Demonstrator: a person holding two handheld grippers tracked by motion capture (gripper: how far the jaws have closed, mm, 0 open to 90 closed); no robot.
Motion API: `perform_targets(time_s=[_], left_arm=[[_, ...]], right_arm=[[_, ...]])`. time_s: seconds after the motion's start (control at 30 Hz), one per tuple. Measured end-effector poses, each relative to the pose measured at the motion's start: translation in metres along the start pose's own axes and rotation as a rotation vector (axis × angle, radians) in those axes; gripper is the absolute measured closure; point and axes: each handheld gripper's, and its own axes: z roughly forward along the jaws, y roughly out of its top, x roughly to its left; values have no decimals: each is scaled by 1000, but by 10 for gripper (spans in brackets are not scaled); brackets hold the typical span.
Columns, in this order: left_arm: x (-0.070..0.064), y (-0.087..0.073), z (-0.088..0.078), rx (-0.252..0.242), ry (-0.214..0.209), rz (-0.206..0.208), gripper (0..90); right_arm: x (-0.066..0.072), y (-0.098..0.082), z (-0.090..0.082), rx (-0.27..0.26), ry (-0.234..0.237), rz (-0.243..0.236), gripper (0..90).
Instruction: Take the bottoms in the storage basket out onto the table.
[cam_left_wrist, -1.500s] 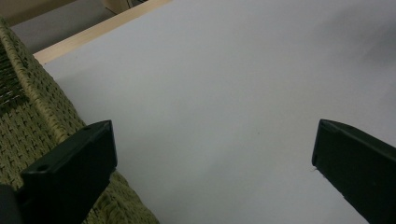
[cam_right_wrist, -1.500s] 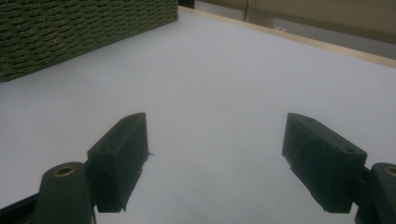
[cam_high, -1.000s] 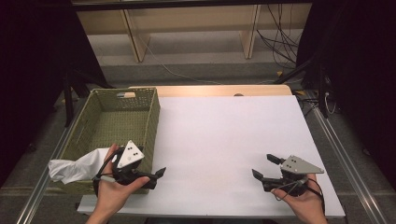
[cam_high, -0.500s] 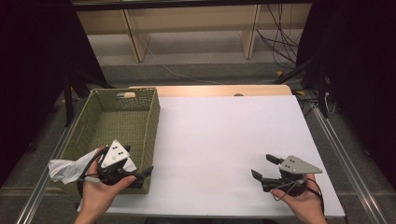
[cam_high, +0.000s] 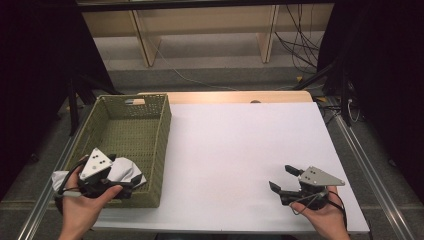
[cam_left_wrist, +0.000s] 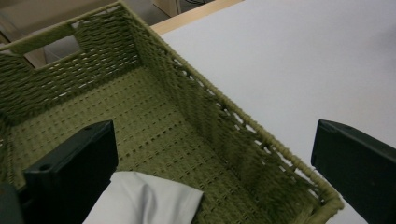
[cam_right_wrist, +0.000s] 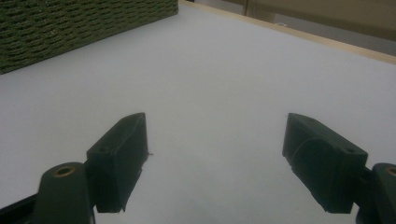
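hovering over the near end of the green basket, left gripper w/ jaws spread wide, gripping nothing; white cloth lies in basket just below. right gripper low over white table, jaws wide apart, empty.

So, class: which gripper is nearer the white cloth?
Left. The left gripper hangs right above the white cloth in the basket; the right gripper is across the table.
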Motion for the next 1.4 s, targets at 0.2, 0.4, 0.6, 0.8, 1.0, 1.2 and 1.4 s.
perform_targets(time_s=[0.2, 0.4, 0.6, 0.8, 1.0, 1.2, 1.4], left_arm=[[17, -12, -17, 0, 47, -44, 3], [32, -29, -37, -3, 102, -80, 3], [55, -44, -60, -3, 192, -132, 0], [71, -54, -70, -10, 244, -178, 0], [85, -70, -61, 44, 273, -228, 0], [87, -74, -53, 59, 255, -238, 56], [89, -70, -46, 84, 291, -190, 190]], right_arm=[[-1, 0, 0, -3, -4, 7, 233], [0, -1, 1, 5, -2, 11, 233], [0, -1, 3, 7, -2, 12, 233], [-1, -1, 4, 11, 5, 14, 234], [0, 0, 4, 15, 10, 12, 234], [0, -1, 5, 15, 14, 18, 234], [1, -1, 6, 17, 21, 16, 234]])
